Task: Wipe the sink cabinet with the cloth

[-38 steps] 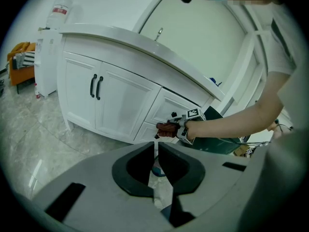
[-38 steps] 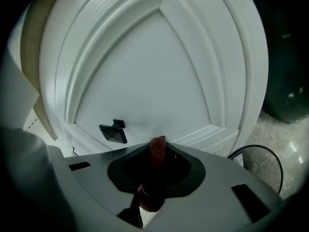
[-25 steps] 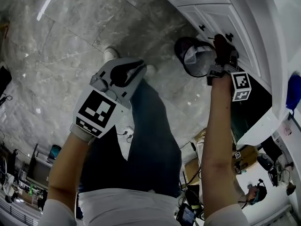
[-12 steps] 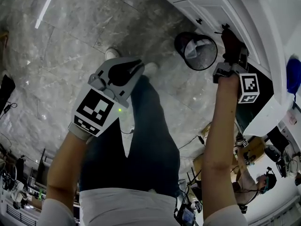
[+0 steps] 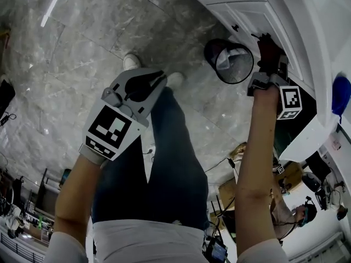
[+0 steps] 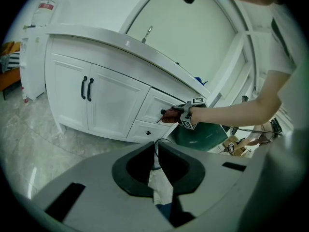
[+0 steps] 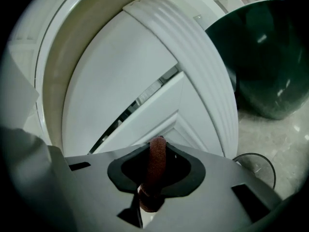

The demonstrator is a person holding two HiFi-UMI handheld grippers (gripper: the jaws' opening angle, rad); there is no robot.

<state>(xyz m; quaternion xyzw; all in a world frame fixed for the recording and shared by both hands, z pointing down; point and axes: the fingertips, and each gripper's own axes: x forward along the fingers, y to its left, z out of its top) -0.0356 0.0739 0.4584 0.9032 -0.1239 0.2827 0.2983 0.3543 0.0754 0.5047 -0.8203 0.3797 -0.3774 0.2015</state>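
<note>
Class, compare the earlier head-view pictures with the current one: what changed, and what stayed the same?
The right tongs, shut on the reddish cloth, slid rightward in the head view along the white cabinet front, from overlapping the bin to beside it. Nothing was grasped or released. The left tongs stayed idle over the floor; the bin stayed put.

Right gripper: its 2 dark jaws are closed on a folded reddish-brown cloth, which stands upright between them. The cloth's tip points at a recessed white panel of the sink cabinet; contact cannot be confirmed. Upper right: dark green container. Lower right: marbled floor, dark round rim.
</note>
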